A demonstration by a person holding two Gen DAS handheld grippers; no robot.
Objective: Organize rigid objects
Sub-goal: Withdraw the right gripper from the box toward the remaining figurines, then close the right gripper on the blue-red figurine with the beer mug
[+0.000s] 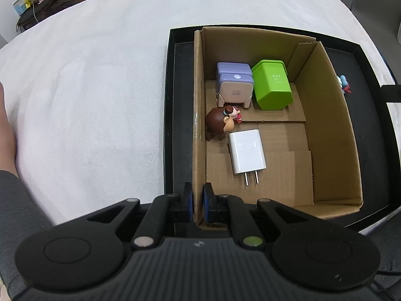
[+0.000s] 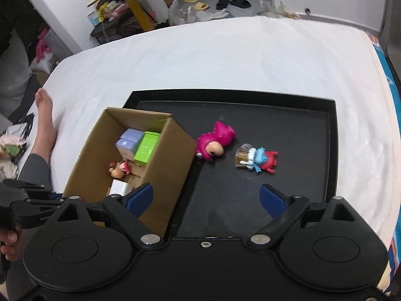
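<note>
The pink dinosaur toy (image 2: 216, 141) lay on the black tray (image 2: 332, 150) at about twelve o'clock from the right gripper (image 2: 206, 198), whose jaws stood wide apart, and it looked light, hard and a bit slippery, so squeezing its fat middle seemed best, while the left gripper (image 1: 198, 202) pinched the cardboard box (image 1: 198, 125) wall.

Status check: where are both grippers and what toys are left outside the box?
Left gripper shut on box wall. Right gripper open, empty, over tray. Pink toy, blue-red toy outside box. Nothing in the way.
</note>
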